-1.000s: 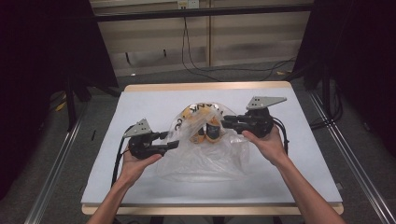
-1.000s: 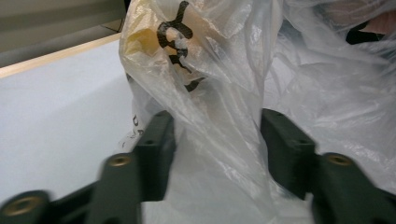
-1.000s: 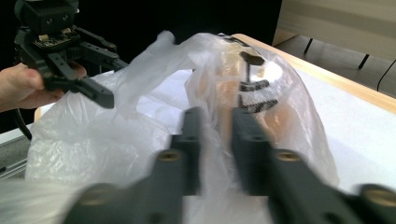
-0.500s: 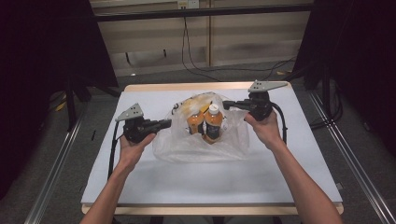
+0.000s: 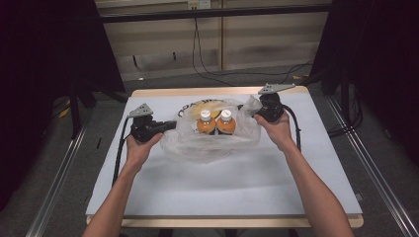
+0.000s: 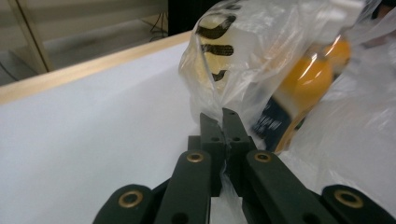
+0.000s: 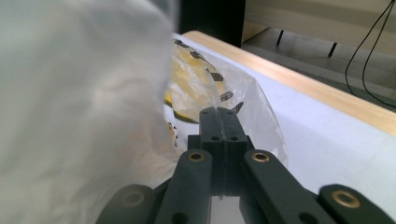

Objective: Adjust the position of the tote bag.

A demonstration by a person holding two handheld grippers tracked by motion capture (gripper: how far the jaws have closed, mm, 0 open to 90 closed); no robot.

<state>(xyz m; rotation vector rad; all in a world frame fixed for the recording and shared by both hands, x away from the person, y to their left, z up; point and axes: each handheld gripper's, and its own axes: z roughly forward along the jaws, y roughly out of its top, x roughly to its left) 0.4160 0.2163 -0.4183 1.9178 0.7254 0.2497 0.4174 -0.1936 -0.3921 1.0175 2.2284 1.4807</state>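
Compared with the picture a second back, the two hands have moved apart. The left gripper [image 5: 168, 125] now sits toward the left edge of the clear, crinkled plastic bag [image 5: 212, 140], and the right gripper [image 5: 249, 112] sits at the bag's upper right corner. The bag, bunched up and slack before, is now pulled out wide between them. The two orange juice bottles with white caps [image 5: 216, 123] inside it, heaped and partly hidden earlier, now show side by side with their caps facing the camera. Both sets of jaws have just been closing, with bag film between them.

Judgement: the work in hand is spreading or lifting the bag by its two ends. With both ends pinched, the bag is ready to be raised or its mouth drawn open.

Left jaws: clenched tight. In the left gripper view a fold of thin film is pinched in the seam between the black tips [image 6: 224, 122] and runs up to the bag wall with black lettering [image 6: 219, 46]. An orange bottle lies just beyond, at right of frame.

Right jaws: also clenched, tips together [image 7: 219, 120]. Film billows at the left of that view and seems caught in the seam. The high view shows a tuft of film at the tips.

Bag location: centre of the white-covered table [image 5: 222, 187], slightly toward its far edge, between the two grippers.
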